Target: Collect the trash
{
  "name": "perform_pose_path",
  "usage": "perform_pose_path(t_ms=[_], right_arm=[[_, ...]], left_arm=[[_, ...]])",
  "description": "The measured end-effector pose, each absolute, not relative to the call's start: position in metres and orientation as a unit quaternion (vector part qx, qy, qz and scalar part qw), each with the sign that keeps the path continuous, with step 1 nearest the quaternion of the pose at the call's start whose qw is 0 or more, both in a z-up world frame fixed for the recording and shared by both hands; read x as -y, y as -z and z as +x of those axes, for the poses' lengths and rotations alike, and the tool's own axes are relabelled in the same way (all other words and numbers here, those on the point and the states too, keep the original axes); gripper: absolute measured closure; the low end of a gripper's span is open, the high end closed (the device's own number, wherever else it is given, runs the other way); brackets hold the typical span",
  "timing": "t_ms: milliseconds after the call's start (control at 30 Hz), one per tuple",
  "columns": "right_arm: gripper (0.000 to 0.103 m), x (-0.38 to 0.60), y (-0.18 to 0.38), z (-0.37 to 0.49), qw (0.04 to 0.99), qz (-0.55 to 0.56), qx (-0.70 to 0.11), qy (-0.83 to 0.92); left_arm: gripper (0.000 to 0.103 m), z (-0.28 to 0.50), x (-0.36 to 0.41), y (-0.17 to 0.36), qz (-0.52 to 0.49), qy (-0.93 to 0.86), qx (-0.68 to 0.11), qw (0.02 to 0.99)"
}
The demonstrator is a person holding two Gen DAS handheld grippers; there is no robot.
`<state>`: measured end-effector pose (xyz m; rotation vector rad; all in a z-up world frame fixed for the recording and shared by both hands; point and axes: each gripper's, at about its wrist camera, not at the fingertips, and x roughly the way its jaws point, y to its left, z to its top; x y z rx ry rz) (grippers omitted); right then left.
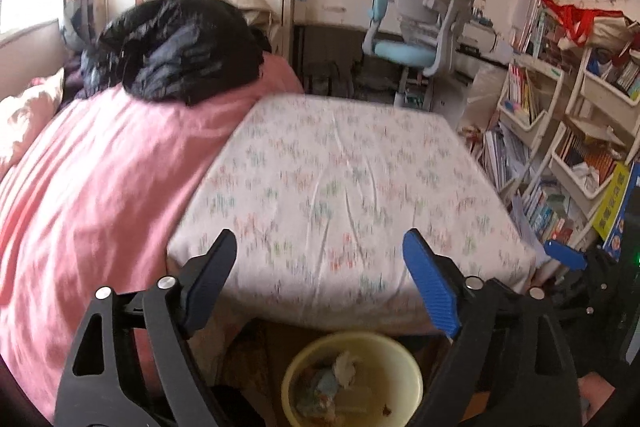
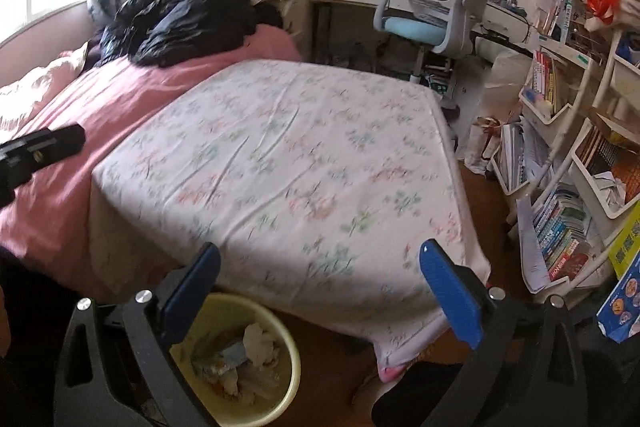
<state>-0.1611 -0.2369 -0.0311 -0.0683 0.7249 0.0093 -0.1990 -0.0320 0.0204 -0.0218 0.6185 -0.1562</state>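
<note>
Here both views are smeared by motion blur, esp. the floral sheet (image 1: pixel 344 187), so its print can't be read. The yellow bin (image 1: pixel 352 383) is cut off by the bottom edge in the left wrist view and partly hidden behind the right claw's left finger in the right wrist view. The trash (image 2: pixel 240 359) inside is a blurry heap: white crumpled bits, sth pale blue, the rest unclear.

Left claw (image 1: pixel 320 279) tilts downward over the near edge of the bed, jaws wide apart w/ nothing between them. Right claw (image 2: pixel 320 291) is pitched down likewise, jaws spread wide, nothing gripped; the bin sits on the floor just below and left of it, against the bed's foot.

A black part of the left tool pokes in at the left edge of the right wrist view, over the pink blanket (image 2: pixel 60 155). Further back a black plastic bag (image 1: pixel 176 43) lies on the blanket. A blue-grey chair (image 1: pixel 420 23) stands at the tabletop beyond the bed, and crowded bookshelves (image 2: pixel 568 163) fill the right side.
</note>
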Motion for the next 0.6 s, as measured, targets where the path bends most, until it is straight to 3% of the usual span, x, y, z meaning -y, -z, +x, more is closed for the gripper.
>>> perform_pose_path(t_ms=[267, 600], right_arm=[[0.007, 0.239, 0.0, -0.112, 0.948, -0.052, -0.315, -0.002], [0.007, 0.235, -0.016, -0.043, 0.957, -0.061, -0.283, -0.004]], left_arm=[[0.011, -0.133, 0.057, -0.065, 0.013, 0.071, -0.249, 0.966], [0.008, -0.047, 0.075, -0.066, 0.027, 0.05, -0.236, 0.97]])
